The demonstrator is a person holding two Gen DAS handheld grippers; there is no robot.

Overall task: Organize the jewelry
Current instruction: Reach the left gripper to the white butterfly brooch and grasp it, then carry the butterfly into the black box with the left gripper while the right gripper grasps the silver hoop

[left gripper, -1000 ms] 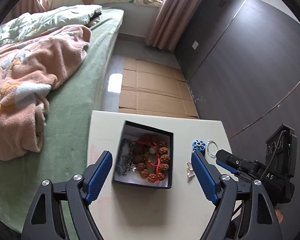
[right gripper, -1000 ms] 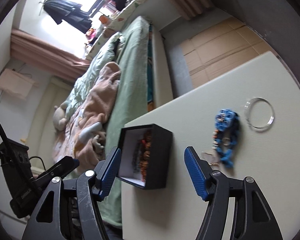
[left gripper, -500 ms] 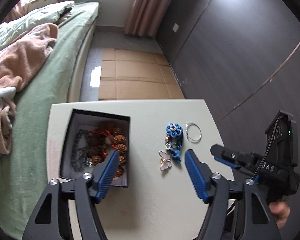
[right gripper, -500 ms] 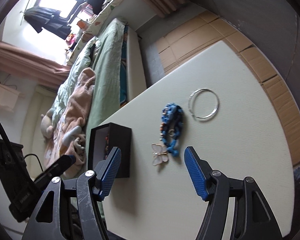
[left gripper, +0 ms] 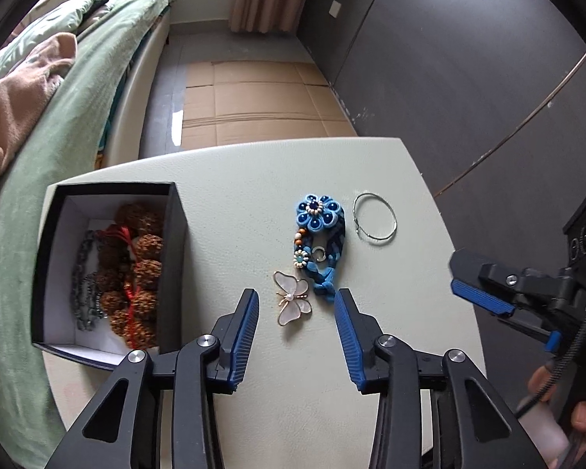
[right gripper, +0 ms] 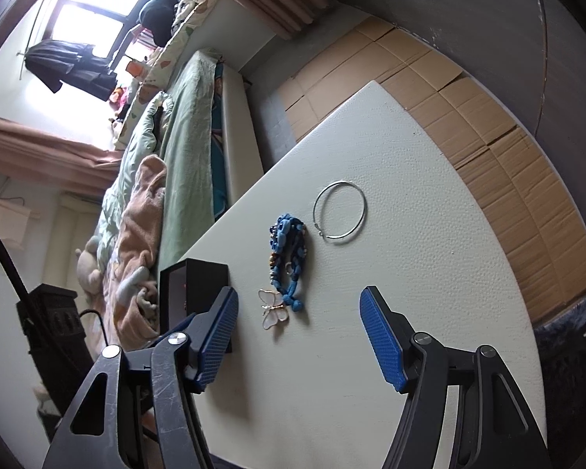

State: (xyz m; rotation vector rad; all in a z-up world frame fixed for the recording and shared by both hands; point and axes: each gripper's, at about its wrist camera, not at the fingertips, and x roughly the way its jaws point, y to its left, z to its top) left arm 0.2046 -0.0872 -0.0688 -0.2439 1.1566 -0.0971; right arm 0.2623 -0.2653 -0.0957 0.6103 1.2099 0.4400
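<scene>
The left gripper (left gripper: 296,308) straddles the butterfly brooch (left gripper: 292,298) with jaws spread — unclenched, like the right gripper (right gripper: 299,322) — the black box (left gripper: 172,273) just beside it.

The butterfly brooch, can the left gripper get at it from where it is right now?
Probably yes. The left gripper is open, the butterfly brooch lies flat between its fingertips, and only the blue bracelet's knotted end sits close.

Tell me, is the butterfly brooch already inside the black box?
No, the butterfly brooch lies on the table between the open left claw fingers, outside the black box.
</scene>
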